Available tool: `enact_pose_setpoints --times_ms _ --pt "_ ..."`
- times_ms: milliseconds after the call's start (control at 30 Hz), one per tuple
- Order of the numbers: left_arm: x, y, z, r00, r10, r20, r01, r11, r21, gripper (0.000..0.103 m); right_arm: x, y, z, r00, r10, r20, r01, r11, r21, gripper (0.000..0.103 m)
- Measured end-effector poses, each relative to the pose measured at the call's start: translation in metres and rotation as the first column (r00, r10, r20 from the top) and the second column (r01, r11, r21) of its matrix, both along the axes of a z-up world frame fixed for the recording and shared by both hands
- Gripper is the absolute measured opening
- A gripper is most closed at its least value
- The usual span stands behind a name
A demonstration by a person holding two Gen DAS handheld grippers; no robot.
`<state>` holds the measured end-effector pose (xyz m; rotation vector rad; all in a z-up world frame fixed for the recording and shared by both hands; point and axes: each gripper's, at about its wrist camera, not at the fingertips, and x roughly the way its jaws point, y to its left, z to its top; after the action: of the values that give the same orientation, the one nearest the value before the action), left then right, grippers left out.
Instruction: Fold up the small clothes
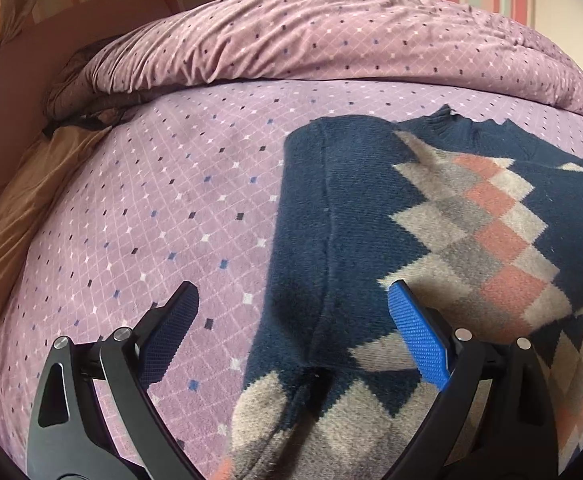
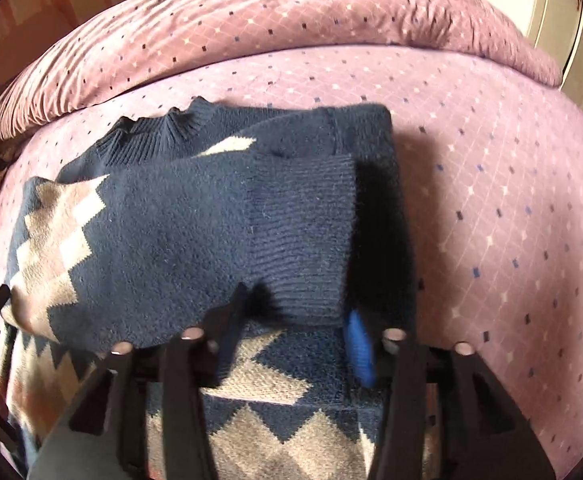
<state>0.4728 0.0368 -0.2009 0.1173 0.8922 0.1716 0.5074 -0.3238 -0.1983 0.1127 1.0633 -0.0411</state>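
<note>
In the left wrist view, the small navy sweater (image 1: 431, 220) with its diamond pattern was seen spread flat on the mauve bedspread (image 1: 163, 208), its ribbed collar (image 1: 451, 120) turned toward the rumpled duvet (image 1: 311, 36) at the far side; it was presumably laid out so that its edges could be reached for folding. The left gripper (image 1: 293, 304) was held above the garment's left side seam with its jaws spread wide and nothing between them; one finger was placed over bare bedspread and the other over the knit, so that the folded edge could, it was judged, be straddled and pinched next.

In the right wrist view, a sleeve (image 2: 195, 232) was seen laid across the sweater's chest, its ribbed cuff (image 2: 303, 240) resting near the garment's right edge; this placement was judged to narrow the sweater into a rectangle before the body was doubled over. The right gripper (image 2: 295, 320) was held just at the cuff's near hem, its jaws parted and pressing on nothing; the cuff was judged to have been set free where it lay. The blue pad (image 2: 359, 352) was seen just beside the cuff, apart from it.
</note>
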Motion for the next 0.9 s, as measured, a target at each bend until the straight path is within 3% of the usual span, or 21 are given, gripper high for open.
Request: enact_pose_setpoints --times_ms 133,200,333,433,567,667,733,900 --pt "-0.001 -0.007 0.009 0.999 -0.005 0.052 0.004 1.0 0.009 0.095 -0.005 0.016 0.019 0.997 0.029 0.076 -0.022 0.996 -0.087 0.069" --pt "0.001 -0.01 0.02 0.995 -0.007 0.103 0.007 1.0 -0.004 0.095 -0.004 0.032 0.033 0.989 0.069 0.134 -0.05 0.988 -0.145 0.078" --pt "0.014 -0.021 0.031 0.99 -0.035 0.137 0.038 0.999 -0.021 0.095 0.004 0.06 0.052 0.964 0.156 0.215 -0.135 0.985 -0.108 0.078" --pt "0.027 -0.032 0.028 0.989 -0.052 0.136 0.055 0.998 -0.016 0.095 0.019 0.085 0.043 0.957 0.219 0.191 -0.197 0.972 -0.125 0.078" --pt "0.038 -0.043 0.009 0.992 -0.066 0.104 0.068 0.997 -0.019 0.095 0.031 0.097 0.015 0.968 0.222 0.115 -0.209 0.971 -0.113 0.078" --pt "0.041 -0.047 -0.015 0.996 -0.072 0.051 0.072 0.997 0.003 0.095 0.03 0.089 -0.009 0.978 0.198 0.066 -0.189 0.975 -0.119 0.078" --pt "0.04 -0.043 -0.026 0.998 -0.064 0.027 0.064 0.998 0.007 0.097 0.025 0.074 -0.018 0.98 0.188 0.064 -0.181 0.979 -0.096 0.087" --pt "0.036 -0.025 -0.029 1.0 -0.02 0.024 0.019 1.0 0.016 0.1 0.011 0.041 -0.022 0.984 0.164 0.076 -0.157 0.984 -0.084 0.089"
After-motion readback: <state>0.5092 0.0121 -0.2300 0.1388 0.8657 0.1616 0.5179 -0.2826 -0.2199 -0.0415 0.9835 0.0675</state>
